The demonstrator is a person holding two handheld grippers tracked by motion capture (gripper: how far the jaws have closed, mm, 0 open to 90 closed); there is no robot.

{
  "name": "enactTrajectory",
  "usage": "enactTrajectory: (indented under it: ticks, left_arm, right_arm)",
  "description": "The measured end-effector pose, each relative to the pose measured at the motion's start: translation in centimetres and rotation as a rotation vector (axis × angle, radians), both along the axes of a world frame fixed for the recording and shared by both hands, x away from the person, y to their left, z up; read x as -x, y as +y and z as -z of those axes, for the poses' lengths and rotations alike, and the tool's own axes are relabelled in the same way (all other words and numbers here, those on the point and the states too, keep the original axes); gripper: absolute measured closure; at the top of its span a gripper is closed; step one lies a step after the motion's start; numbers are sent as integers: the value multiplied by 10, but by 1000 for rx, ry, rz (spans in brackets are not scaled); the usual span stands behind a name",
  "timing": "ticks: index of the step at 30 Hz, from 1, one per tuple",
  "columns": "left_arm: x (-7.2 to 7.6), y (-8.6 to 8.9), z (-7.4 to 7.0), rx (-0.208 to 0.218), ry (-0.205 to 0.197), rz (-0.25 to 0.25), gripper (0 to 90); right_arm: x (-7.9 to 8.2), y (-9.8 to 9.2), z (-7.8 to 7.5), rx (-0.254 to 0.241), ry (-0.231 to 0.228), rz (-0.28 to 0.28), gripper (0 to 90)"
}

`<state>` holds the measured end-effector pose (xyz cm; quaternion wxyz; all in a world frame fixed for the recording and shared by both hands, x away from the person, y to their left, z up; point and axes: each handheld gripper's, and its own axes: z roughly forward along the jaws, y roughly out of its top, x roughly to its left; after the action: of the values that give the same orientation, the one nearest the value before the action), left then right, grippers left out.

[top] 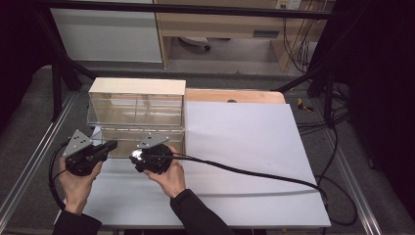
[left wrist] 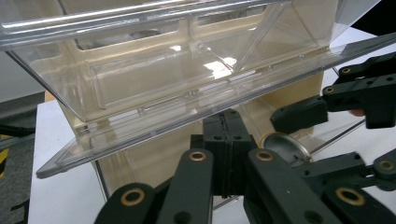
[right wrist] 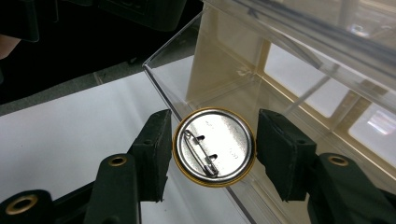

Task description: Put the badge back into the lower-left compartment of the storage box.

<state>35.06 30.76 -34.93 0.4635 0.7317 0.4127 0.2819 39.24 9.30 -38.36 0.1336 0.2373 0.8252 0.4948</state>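
Badge: pin badge (right wrist: 214, 147), pin side up, between the right gripper (right wrist: 212, 154) jaws at the clear box (top: 136, 115) front rim.
Right grip: jaws spread; left pad touching or nearly, right pad apart.
Left gripper (left wrist: 228, 154): clenched on the flap (left wrist: 187, 116) edge.
Advice: likely release into the compartment; keep the flap steady, clear the rim.

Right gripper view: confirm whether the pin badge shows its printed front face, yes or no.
No. The pin badge shows its bare metal back, with the safety pin clasp across it, between the pads of the right claw.
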Motion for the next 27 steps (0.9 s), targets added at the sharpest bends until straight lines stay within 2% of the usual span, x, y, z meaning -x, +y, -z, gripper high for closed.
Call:
enactTrajectory:
  ticks: [27]
  left_arm:
    - [0, 1, 0, 2, -7, -2, 897]
  right_arm:
    - [-17, 28, 7, 3, -23, 0, 469]
